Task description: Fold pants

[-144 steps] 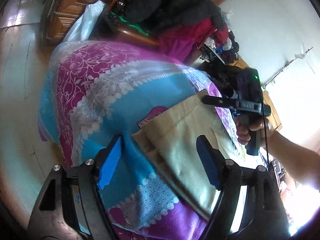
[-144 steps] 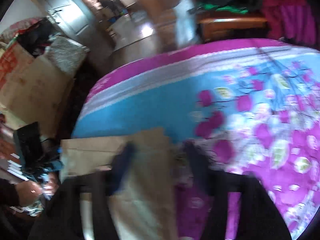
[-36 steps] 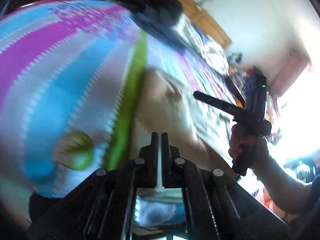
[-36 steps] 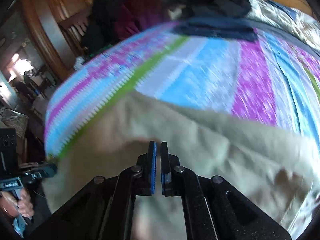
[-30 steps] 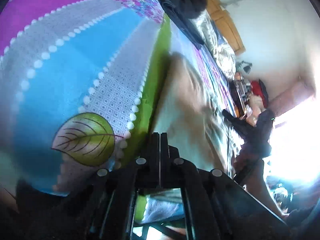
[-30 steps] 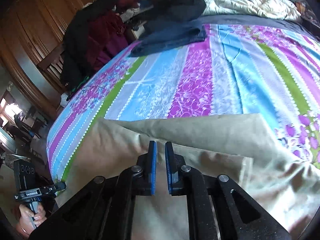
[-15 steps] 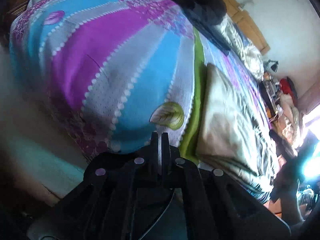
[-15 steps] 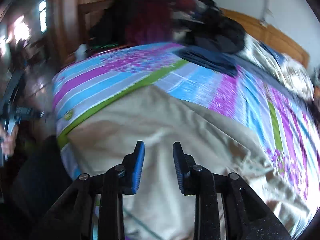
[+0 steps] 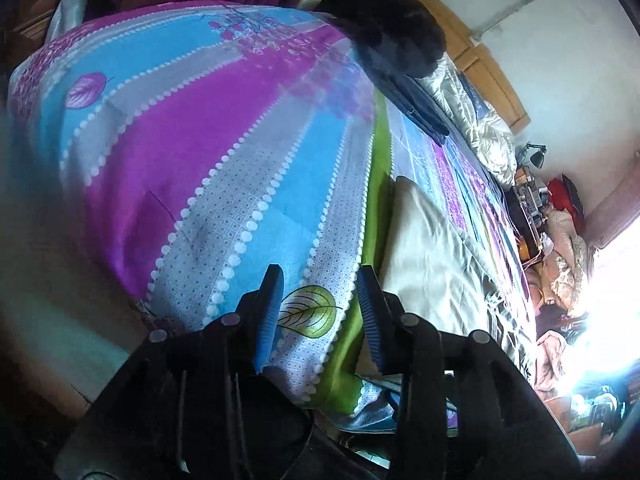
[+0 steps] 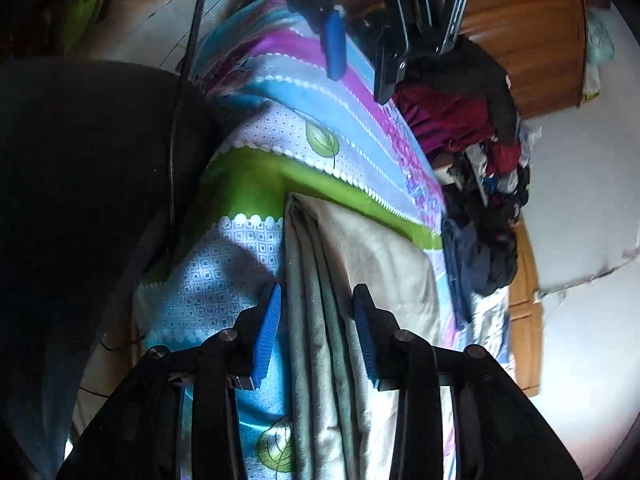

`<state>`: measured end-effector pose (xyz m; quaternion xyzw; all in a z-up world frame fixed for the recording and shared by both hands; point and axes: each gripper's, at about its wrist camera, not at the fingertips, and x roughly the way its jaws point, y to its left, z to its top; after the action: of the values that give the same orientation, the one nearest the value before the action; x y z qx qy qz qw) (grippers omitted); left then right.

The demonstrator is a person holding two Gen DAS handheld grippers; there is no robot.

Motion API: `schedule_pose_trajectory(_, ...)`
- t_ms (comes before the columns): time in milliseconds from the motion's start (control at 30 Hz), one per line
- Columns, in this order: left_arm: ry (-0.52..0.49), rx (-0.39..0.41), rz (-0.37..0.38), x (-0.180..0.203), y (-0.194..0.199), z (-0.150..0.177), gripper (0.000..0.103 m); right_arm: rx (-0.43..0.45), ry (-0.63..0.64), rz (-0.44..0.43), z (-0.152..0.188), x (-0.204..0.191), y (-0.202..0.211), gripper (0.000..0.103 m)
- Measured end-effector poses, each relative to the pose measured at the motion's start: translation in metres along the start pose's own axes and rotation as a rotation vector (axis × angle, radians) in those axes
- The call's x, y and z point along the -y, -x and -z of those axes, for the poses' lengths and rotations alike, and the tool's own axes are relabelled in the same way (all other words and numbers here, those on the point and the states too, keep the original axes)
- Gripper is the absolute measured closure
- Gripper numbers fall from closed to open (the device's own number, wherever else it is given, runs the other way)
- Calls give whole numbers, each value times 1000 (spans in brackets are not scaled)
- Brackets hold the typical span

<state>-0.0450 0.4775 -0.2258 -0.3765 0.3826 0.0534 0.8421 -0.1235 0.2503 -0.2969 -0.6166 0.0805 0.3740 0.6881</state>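
Pants [image 10: 340, 280] lay folded in several stacked layers near the foot corner of the bed, their edges lined up along the side edge where the green stripe of the bedspread [image 9: 240, 140] ran. Judging by those layers, most of the folding looked done; a last fold or a smoothing pass may have remained, though the far end of the cloth ran out of view.

Going left to right: the left gripper [image 9: 318, 312] hung released over the leaf print at the bed's foot edge, its blue pads apart and nothing between them, with the pants just to its right. Half a second earlier its jaws had been pressed together, so it had let go and drawn back from the cloth. In the right wrist view it showed at the top, above the bedspread.

The right gripper [image 10: 316, 328] was also released, its pads spread to either side of the stacked edge of the pants without clamping it. A second before, those jaws had been nearly shut over the cloth; they had widened since, and the view had swung from looking across the bed to looking along the folded edge.

Further right, dark clothes [image 10: 480, 128] were heaped at the bed's far side against the wooden wardrobe [image 10: 532, 20], well apart from the pants.
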Motion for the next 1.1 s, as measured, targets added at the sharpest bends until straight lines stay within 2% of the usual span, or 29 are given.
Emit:
schedule_pose_trajectory(100,36,1,-5,-8,1,2,64,3,40,56,-3,-10,-8,64)
schedule_pose_trajectory(200,56,7,6,-11,3,1,64,-17,17,85,-10,-7,-19,64)
schedule_pose_trajectory(300,40,0,19,-6,1,-4,64,-22,7,91,-16,-2,-26,66)
schedule_pose_trajectory(367,-7,-18,50,7,-5,-12,64,-21,5,91,-20,-1,-28,66)
schedule_pose_trajectory(400,-46,-27,60,15,-10,-18,64,-19,6,86,-21,0,-30,72)
schedule_pose_trajectory(433,-93,-33,56,25,-17,-25,64,-21,0,63,-21,0,-30,88)
schedule_pose_trajectory(500,-165,-59,57,40,-34,-40,63,-11,-8,60,-19,2,-26,90)
schedule_pose_trajectory(633,-309,-203,102,71,-84,-65,63,15,-76,56,-16,22,-18,93)
schedule_pose_trajectory(733,-364,-291,125,82,-116,-77,63,35,-138,66,-13,39,-8,93)
schedule_pose_trajectory(833,-338,-388,171,83,-149,-90,63,44,-168,71,-9,51,-3,93)
schedule_pose_trajectory(967,-297,-450,249,88,-181,-108,63,54,-199,56,-6,60,2,94)
schedule_pose_trajectory(1100,-302,-523,300,100,-204,-108,67,65,-233,47,-3,68,7,94)
